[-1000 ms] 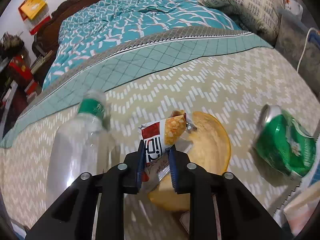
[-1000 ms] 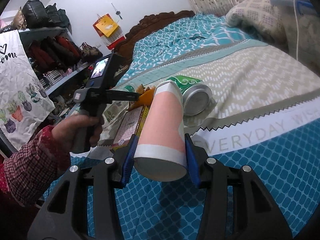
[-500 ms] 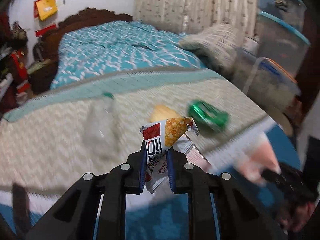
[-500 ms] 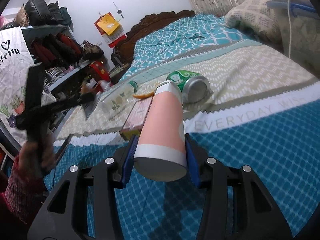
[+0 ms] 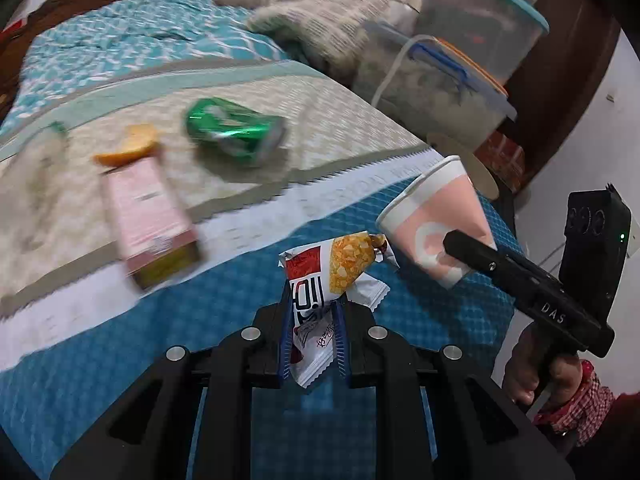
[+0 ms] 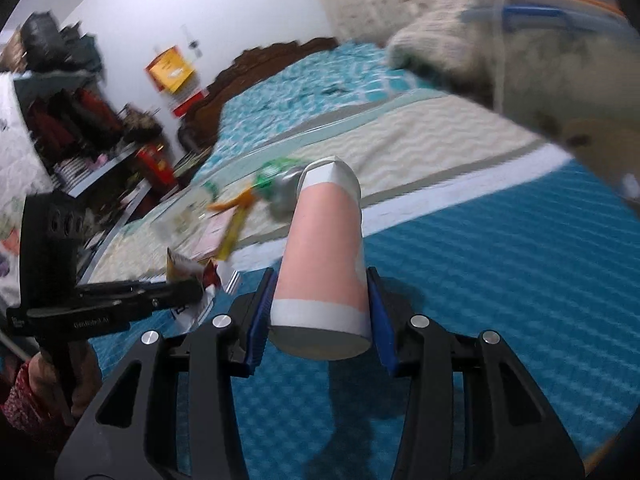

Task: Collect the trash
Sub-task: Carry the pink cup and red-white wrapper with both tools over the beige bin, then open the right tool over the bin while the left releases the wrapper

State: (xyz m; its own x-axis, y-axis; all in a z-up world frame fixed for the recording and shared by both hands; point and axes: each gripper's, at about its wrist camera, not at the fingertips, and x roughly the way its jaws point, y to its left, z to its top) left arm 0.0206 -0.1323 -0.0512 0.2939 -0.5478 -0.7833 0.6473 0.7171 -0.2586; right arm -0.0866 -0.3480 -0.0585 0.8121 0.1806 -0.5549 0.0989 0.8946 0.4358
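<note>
My left gripper [image 5: 311, 310] is shut on a red, white and orange snack wrapper [image 5: 328, 272], held above the blue bedspread [image 5: 120, 360]. My right gripper [image 6: 316, 300] is shut on a pink and white paper cup [image 6: 324, 256]; the cup also shows in the left wrist view [image 5: 436, 224], just right of the wrapper. On the bed lie a green can [image 5: 236, 130], a pink box [image 5: 148, 216], an orange peel [image 5: 128, 146] and a blurred clear bottle [image 5: 44, 148]. The wrapper also shows in the right wrist view [image 6: 192, 276], at the left.
Stacked clear storage bins [image 5: 460, 64] stand off the bed's right side, close to the right gripper. A pillow [image 5: 320, 28] lies at the far end. Cluttered shelves [image 6: 80, 120] stand to the left of the bed.
Both grippers have swung right and back from the trash pile, carrying the wrapper and the cup. The can, box and peel now lie farther left and away. The storage bins have come closer.
</note>
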